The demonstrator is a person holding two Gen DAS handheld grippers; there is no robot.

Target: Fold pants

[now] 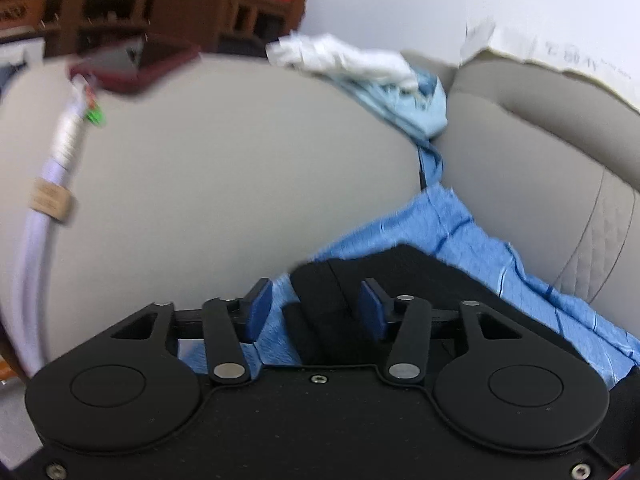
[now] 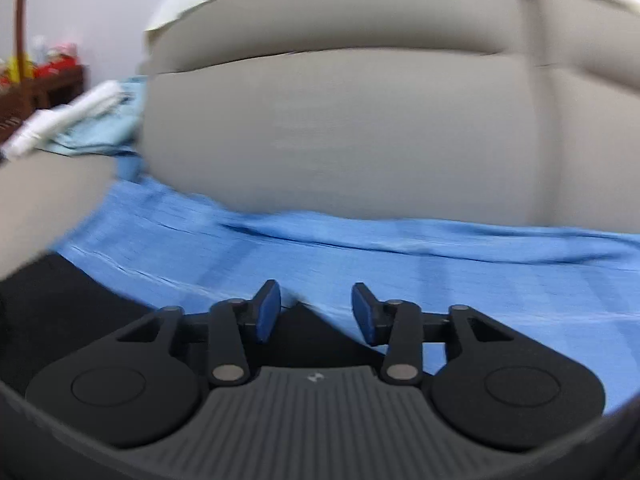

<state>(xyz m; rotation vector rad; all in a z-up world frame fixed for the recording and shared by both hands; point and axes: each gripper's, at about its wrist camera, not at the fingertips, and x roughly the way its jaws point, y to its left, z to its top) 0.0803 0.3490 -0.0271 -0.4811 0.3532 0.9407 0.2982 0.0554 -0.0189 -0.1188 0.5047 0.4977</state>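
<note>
The left gripper was seen with its jaws apart, and the blue pads did not press on anything. Between them a black folded garment, the pants, was seen lying on a blue cloth. The pants were below the fingers, and no contact with the pads could be confirmed. The blue cloth was spread over a beige sofa, along the gap between seat and backrest. Farther back, a white crumpled cloth was placed on a light blue fabric. At the left edge a white tube with a beige tag was seen, and brown wooden furniture stood behind.

The right gripper was also released, with its pads held apart over the blue cloth. A dark corner of the pants was visible between and under the fingers, not clamped. The backrest filled the view, which was blurred.
</note>
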